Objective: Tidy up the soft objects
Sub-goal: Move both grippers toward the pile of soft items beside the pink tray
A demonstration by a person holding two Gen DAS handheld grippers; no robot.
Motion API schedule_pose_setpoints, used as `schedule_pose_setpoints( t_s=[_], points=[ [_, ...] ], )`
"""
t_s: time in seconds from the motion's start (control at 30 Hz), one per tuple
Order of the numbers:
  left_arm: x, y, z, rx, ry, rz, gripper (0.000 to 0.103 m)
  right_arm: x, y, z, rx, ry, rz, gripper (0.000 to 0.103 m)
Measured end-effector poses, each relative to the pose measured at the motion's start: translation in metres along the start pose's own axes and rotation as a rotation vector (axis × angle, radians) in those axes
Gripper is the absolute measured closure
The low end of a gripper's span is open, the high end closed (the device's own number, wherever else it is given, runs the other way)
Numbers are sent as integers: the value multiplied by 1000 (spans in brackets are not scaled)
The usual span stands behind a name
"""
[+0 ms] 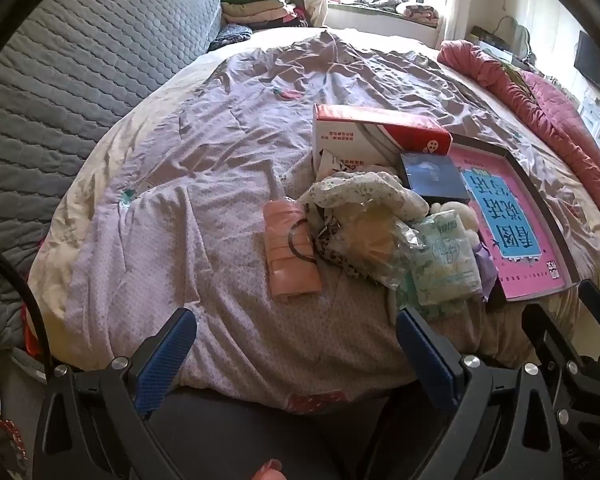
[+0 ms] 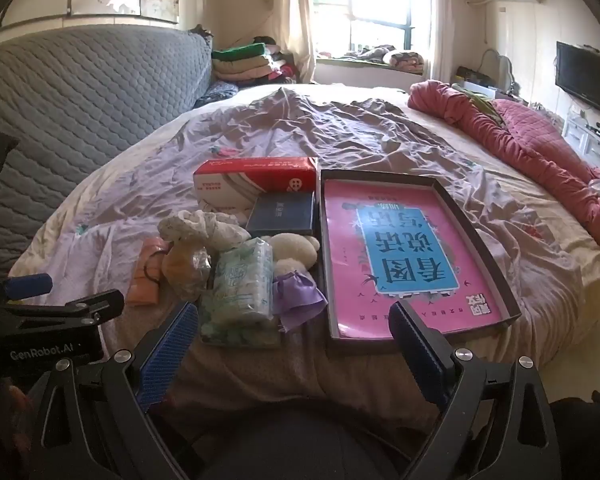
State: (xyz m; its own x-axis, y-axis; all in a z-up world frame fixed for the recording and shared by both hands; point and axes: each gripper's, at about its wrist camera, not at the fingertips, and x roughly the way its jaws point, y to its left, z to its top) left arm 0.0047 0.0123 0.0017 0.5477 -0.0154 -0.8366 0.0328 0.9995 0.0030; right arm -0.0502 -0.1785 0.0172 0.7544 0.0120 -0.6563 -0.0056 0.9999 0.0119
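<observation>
The left hand-held gripper (image 1: 296,344) and the right hand-held gripper (image 2: 294,332) both hang over the near edge of the bed (image 1: 204,168), jaws wide apart and holding nothing. The soft things lie in a heap just ahead: a tissue pack (image 2: 242,280), a white plush toy (image 2: 294,248) and a purple cloth (image 2: 300,294), beside the open box (image 2: 478,240). I think it is best to pick one soft thing from the top and pinch its middle gently. Only the left view shows the pink cloth (image 1: 290,256) whole; only the right view shows the plush toy well.

A tissue pack (image 2: 242,286) lies on the bed (image 2: 380,136), left of the tray (image 2: 476,236) holding a book (image 2: 404,256).
</observation>
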Motion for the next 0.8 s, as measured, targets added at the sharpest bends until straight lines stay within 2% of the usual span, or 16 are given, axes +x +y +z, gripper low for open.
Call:
schedule_pose_setpoints(
  t_s=[0.8],
  points=[
    [11,17,-1,-71,17,-46,3,7,7,0,-19,17,1,7]
  ],
)
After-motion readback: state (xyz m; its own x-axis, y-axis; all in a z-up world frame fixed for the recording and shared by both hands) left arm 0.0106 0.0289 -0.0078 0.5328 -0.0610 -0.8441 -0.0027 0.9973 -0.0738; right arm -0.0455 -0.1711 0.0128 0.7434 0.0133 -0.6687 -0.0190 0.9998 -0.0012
